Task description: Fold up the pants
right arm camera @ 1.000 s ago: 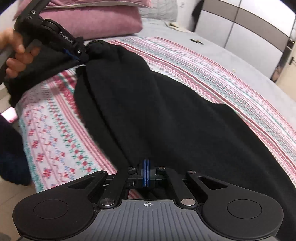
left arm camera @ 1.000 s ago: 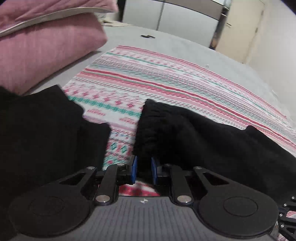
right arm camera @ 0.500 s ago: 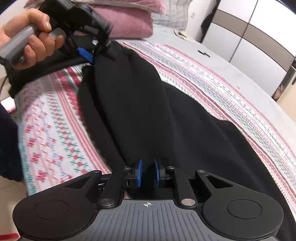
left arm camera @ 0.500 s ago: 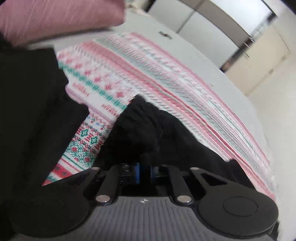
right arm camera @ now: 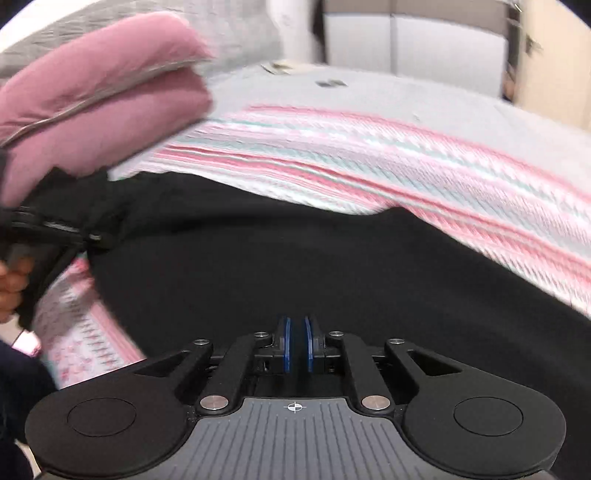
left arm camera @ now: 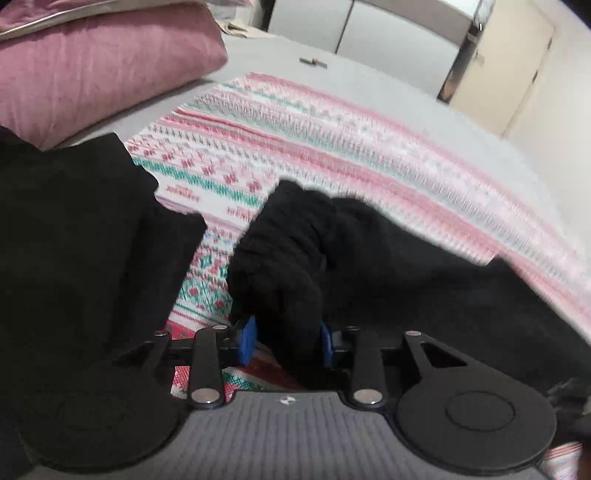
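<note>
Black pants (left arm camera: 406, 266) lie across the patterned blanket (left arm camera: 332, 147) on the bed. My left gripper (left arm camera: 286, 341) has its blue pads spread around a bunched cuff of the pants (left arm camera: 280, 258), with fabric filling the gap between them. In the right wrist view the pants (right arm camera: 295, 258) fill the middle. My right gripper (right arm camera: 297, 343) has its pads a narrow gap apart, with black fabric behind them; whether they pinch it is unclear. The left gripper (right arm camera: 48, 236) and the hand holding it show at the left edge.
Pink pillows (left arm camera: 92, 66) are stacked at the head of the bed, also seen in the right wrist view (right arm camera: 92, 103). A second black garment (left arm camera: 74, 240) lies to the left. Wardrobe doors (left arm camera: 388, 33) stand behind the grey bedsheet (left arm camera: 369, 85).
The left pads have opened wider around the cuff. The right gripper went from shut to slightly parted and swung to face the pillows. The view is blurred by motion.
</note>
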The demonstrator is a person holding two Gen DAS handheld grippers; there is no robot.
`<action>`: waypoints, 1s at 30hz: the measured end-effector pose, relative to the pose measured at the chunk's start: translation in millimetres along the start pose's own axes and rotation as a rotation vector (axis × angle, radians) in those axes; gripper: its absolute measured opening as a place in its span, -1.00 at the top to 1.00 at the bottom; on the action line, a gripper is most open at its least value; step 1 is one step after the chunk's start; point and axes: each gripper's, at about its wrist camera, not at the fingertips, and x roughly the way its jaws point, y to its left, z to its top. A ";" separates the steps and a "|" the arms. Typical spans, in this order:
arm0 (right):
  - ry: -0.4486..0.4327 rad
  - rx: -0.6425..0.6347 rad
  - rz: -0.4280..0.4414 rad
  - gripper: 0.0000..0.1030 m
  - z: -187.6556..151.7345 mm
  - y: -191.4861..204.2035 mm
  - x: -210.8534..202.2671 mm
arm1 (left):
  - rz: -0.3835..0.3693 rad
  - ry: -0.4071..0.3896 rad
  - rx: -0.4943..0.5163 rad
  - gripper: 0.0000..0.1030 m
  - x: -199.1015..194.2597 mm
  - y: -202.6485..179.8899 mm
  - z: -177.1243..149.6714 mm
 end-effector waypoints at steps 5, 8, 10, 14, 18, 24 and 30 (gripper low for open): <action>0.188 0.018 -0.046 0.78 -13.6 -5.4 25.4 | -0.016 -0.252 0.047 -0.14 -53.1 -13.5 -1.8; 0.209 0.015 -0.008 0.78 -21.1 -3.1 18.0 | -0.092 -0.252 0.136 -0.14 -34.5 -46.1 2.5; 0.191 -0.024 -0.038 0.78 -26.2 4.8 18.1 | -0.080 -0.122 0.162 -0.14 4.3 -65.2 6.6; 0.198 -0.037 -0.021 0.78 -14.4 4.1 15.6 | 0.062 0.062 0.133 0.17 63.8 -63.8 0.0; 0.107 0.047 -0.062 0.77 11.4 -32.2 2.6 | 0.081 0.070 0.181 0.16 65.7 -71.3 -1.7; 0.010 0.189 -0.115 0.49 65.4 -103.1 28.6 | 0.035 0.035 0.106 0.08 62.2 -72.0 11.9; -0.046 0.236 -0.071 -0.17 105.4 -119.4 79.7 | 0.025 0.034 0.190 0.02 74.7 -87.4 12.4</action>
